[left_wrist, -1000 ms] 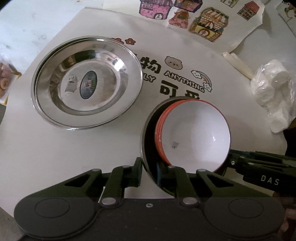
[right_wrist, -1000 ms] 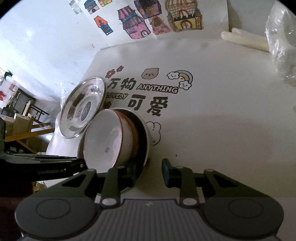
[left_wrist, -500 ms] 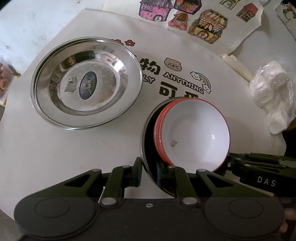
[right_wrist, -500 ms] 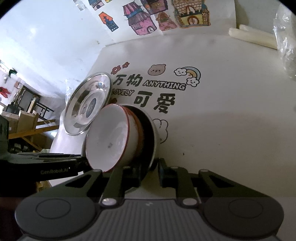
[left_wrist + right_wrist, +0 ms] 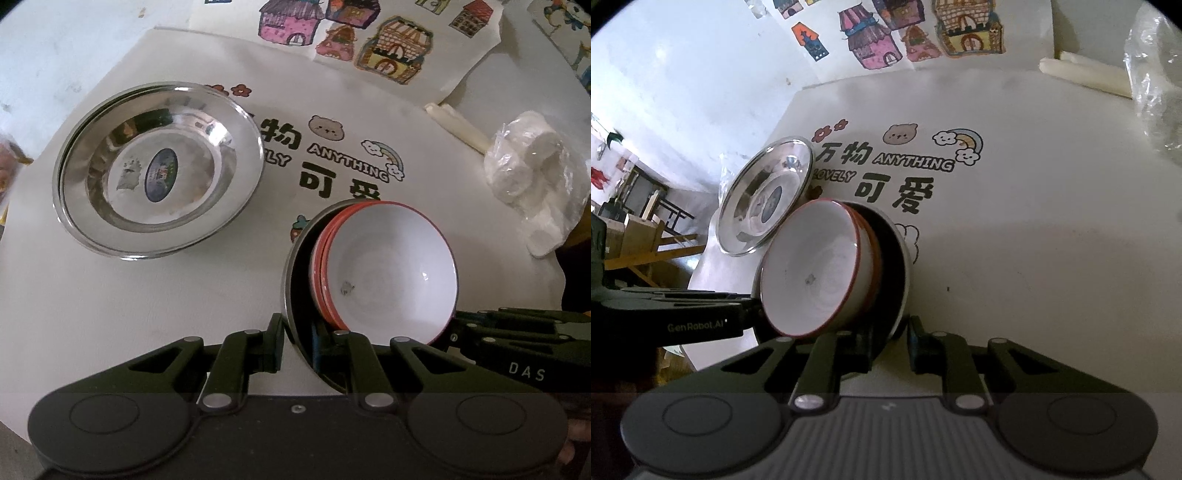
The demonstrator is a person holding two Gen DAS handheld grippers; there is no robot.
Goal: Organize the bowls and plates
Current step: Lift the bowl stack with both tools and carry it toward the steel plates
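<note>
A steel bowl holds nested red-rimmed white bowls. My left gripper is shut on the steel bowl's near rim. My right gripper is shut on the same steel bowl's rim from the opposite side, with the white bowls inside. The stack looks tilted and held a little above the mat. A stack of wide steel plates lies on the mat to the left; it also shows in the right wrist view.
A printed white mat covers the round table. A plastic bag of white items and a pale stick lie at the right. Paper house drawings lie at the far edge. The table edge drops off at the left.
The right gripper has closed from open onto the steel bowl's rim. The bowl stack has lifted and shifted slightly; the left gripper keeps its hold.
</note>
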